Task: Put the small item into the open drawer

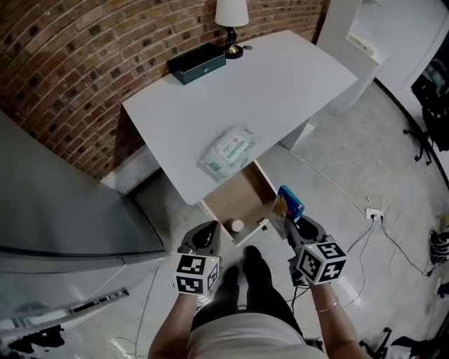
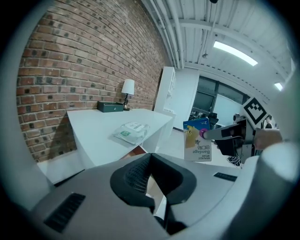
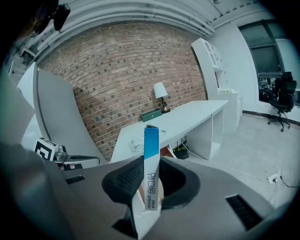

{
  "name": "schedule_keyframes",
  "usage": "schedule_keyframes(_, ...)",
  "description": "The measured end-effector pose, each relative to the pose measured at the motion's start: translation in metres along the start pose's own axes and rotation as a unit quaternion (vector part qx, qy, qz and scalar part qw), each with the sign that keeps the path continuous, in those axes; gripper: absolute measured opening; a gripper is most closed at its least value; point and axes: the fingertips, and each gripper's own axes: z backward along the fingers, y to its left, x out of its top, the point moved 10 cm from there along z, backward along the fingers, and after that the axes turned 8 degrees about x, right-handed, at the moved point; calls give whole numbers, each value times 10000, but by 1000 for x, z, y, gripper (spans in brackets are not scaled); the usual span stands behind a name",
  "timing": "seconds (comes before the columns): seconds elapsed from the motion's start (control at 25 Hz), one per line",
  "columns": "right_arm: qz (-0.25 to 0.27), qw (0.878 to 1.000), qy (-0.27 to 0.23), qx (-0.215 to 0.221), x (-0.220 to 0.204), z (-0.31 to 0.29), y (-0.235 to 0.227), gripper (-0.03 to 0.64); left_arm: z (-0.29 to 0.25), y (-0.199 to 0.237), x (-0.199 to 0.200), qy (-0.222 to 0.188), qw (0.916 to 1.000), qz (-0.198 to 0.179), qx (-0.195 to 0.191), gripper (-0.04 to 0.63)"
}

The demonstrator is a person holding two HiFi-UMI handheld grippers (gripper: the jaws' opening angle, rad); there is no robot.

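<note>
My right gripper is shut on a thin blue and yellow bandage box, which stands upright between its pads. In the right gripper view the box shows edge-on. It hangs just right of the open wooden drawer under the white desk. A small white round thing lies at the drawer's front. My left gripper hovers just left of the drawer's front, its jaws together and empty. The left gripper view also catches the box.
A pack of wipes lies on the desk near its front edge. At the back stand a dark green box and a lamp. A grey panel stands left. Cables and a power strip lie on the floor at right.
</note>
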Motion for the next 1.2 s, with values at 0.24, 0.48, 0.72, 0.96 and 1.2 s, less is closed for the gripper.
schedule_keyframes(0.24,149,9980,486,379,10,-57,-36,97,-22,7,-2,76,9982,315,510,21)
schedule_keyframes(0.48,299,9916,1050,689,11,-108,-69,97,-40,9,-6,143,9927,670,991,21)
schedule_keyframes(0.72,567,9802,1627,972,2,-159,-87,97,-50,15,-16,206,9834,1046,1471,21)
schedule_keyframes(0.96,1112,9626,2188,1144,-20,-207,-96,97,-56,21,-30,249,9741,1372,1780,21)
schedule_keyframes(1.2,1598,9419,2670,1264,-49,-245,-100,97,-55,23,-51,375,9635,1654,2072,21)
